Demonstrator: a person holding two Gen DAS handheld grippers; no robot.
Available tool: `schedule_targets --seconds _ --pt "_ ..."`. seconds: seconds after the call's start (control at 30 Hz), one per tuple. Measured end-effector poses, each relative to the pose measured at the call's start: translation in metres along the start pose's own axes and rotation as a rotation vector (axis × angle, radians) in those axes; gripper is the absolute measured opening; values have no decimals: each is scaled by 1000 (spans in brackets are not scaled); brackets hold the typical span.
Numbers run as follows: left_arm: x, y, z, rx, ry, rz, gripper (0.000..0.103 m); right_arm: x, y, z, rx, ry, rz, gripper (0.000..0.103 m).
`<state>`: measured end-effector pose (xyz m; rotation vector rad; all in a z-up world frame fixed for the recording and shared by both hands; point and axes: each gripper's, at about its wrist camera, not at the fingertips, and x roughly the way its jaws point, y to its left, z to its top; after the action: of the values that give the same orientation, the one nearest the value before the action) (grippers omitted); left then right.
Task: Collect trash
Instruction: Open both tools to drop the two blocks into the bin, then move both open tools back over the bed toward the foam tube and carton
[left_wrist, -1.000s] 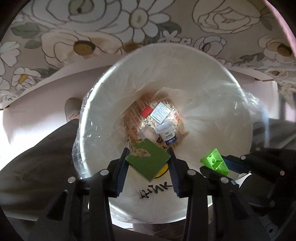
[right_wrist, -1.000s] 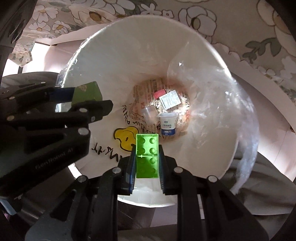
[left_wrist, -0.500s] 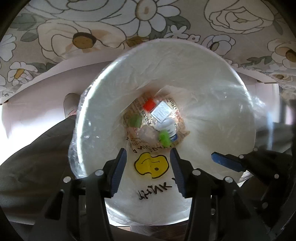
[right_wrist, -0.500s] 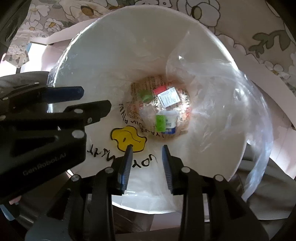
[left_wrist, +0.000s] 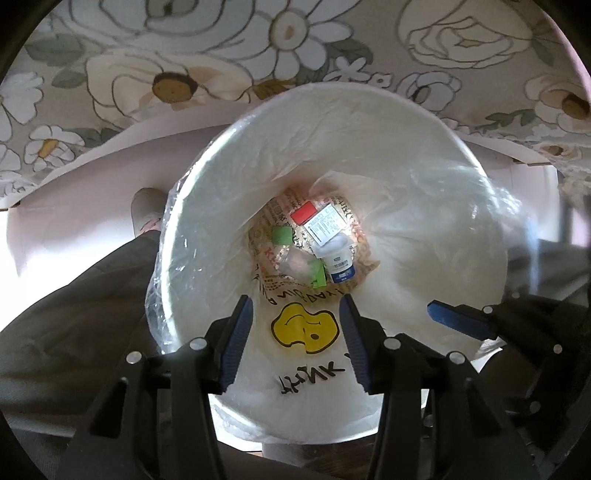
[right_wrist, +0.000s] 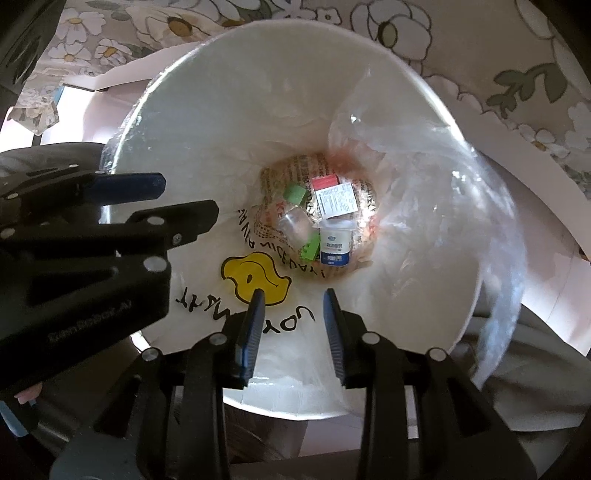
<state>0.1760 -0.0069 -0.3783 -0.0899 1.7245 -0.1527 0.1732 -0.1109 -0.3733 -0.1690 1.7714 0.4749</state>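
Through the left wrist camera, I see my left hand-held gripper (left_wrist: 295, 314) parted and empty above the white bin (left_wrist: 369, 129); the green square (left_wrist: 281, 235) lies far below. Through the right, my right hand-held gripper (right_wrist: 293, 308) gapes narrowly, holding nothing, the green brick (right_wrist: 309, 248) on the bottom beside the yogurt cup (right_wrist: 335, 245).

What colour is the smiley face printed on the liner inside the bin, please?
Yellow with black outlines; the smiley face shows best in the left wrist view.
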Motion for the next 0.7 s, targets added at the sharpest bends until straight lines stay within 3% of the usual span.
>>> schedule_targets --seconds 0.27,0.57,0.7 --pt "-53 -2 -9 82 -107 52 51 -38 6 -9 -37 -52 -12 34" --pt "-158 8 -17 137 -286 84 51 -138 13 -25 -150 -198 -104 35" --pt "-212 6 -10 161 -386 142 63 -192 13 -30 -199 -283 -139 48"
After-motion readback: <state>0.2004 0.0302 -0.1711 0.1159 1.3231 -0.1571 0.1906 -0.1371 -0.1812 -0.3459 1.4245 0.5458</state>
